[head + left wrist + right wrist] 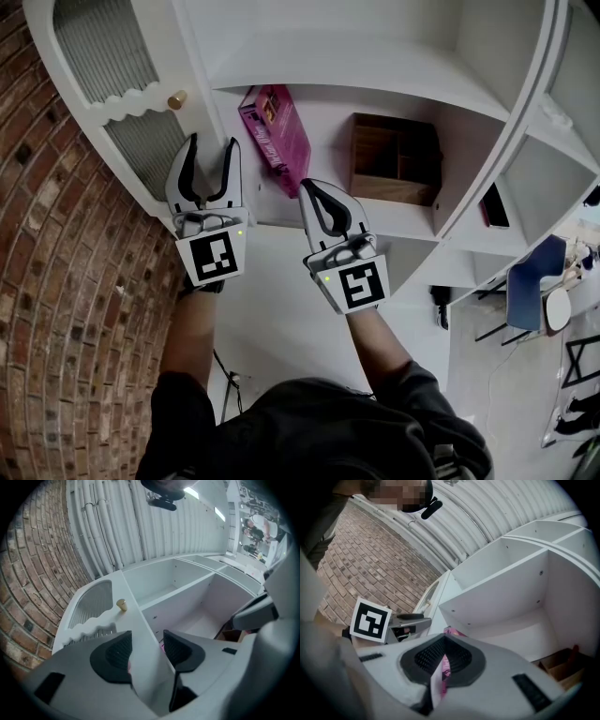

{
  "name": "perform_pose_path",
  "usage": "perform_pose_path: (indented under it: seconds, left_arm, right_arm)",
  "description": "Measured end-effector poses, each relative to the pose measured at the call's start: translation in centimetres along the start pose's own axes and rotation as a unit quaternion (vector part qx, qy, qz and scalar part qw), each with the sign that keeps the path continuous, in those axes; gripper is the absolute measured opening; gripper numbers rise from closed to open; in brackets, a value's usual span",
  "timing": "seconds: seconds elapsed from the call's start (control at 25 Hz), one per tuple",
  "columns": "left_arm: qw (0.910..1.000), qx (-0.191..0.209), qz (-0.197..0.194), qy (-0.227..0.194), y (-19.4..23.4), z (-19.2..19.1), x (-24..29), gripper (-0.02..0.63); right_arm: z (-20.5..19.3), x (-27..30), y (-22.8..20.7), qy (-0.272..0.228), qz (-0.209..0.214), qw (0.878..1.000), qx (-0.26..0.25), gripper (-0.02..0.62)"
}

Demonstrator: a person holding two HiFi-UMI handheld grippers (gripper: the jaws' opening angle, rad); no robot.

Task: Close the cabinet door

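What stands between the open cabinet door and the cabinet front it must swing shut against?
The right hand-held gripper hangs before that opening, by the pink book, probably in the swing path of the cabinet door. Nothing else visible blocks it.

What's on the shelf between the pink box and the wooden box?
Nothing: the head view shows bare white shelf between the pink box and the wooden box.

A workplace, perhaps an office or studio, is suggested, though the far room is dimly seen: a brick wall, a white cabinet, exposed pipes and a blue chair are shown.
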State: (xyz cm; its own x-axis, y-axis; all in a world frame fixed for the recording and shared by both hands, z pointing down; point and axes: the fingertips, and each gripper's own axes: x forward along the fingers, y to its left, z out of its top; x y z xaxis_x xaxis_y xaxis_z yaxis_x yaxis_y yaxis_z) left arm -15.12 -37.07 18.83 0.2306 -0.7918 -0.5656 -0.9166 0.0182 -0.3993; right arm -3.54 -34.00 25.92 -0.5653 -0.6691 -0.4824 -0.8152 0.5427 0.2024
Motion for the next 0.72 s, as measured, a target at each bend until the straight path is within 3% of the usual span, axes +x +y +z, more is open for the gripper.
perform_pose_path:
  seconds: [0.4, 0.72]
  left_arm:
    - [1.0000, -0.001, 0.006, 0.000, -0.03, -0.16, 0.20, 0.196]
    - [0.9996, -0.020, -0.018, 0.012, -0.16, 0.00, -0.42, 0.193]
  right_arm:
    - [-0.45, -0.13, -0.54, 0.004, 0.000, 1.000, 0.001, 0.002]
    - [-0.05, -0.40, 0.10, 0.003, 0.006, 1.000, 0.004, 0.001]
